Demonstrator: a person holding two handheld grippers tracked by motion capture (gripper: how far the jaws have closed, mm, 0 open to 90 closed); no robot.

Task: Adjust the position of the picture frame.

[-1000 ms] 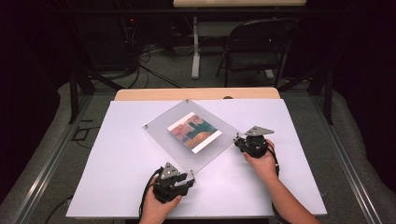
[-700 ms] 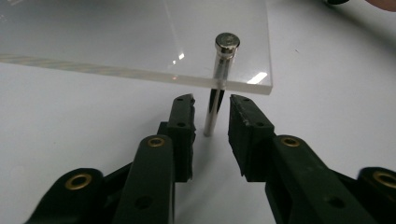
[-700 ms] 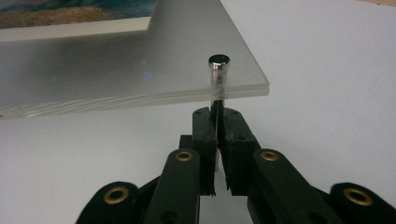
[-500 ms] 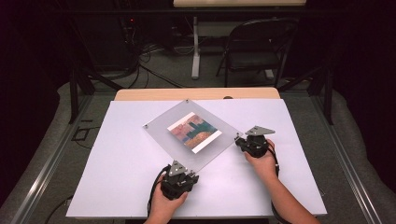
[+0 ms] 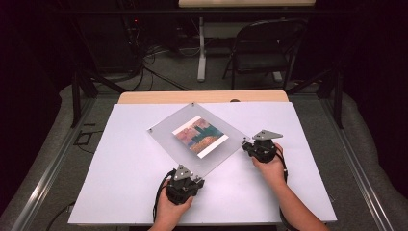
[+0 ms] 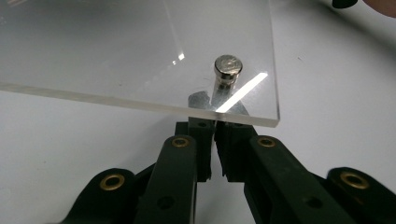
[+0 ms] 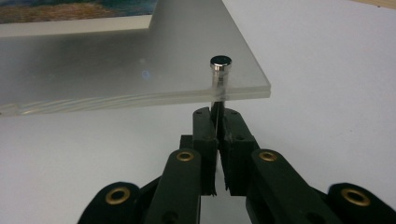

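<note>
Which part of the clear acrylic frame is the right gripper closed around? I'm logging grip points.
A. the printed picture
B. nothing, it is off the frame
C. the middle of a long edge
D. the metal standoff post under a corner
D: in the right gripper view, the right gripper pinches the metal standoff post beneath the acrylic frame corner.

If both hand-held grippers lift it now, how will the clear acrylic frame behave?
The acrylic frame looks thick and flat, so it should probably stay stiff. Each hand-held gripper, left and right, seems closed under a corner near a metal standoff; the glossy edges may slip, and uneven lifting could tilt it.
</note>
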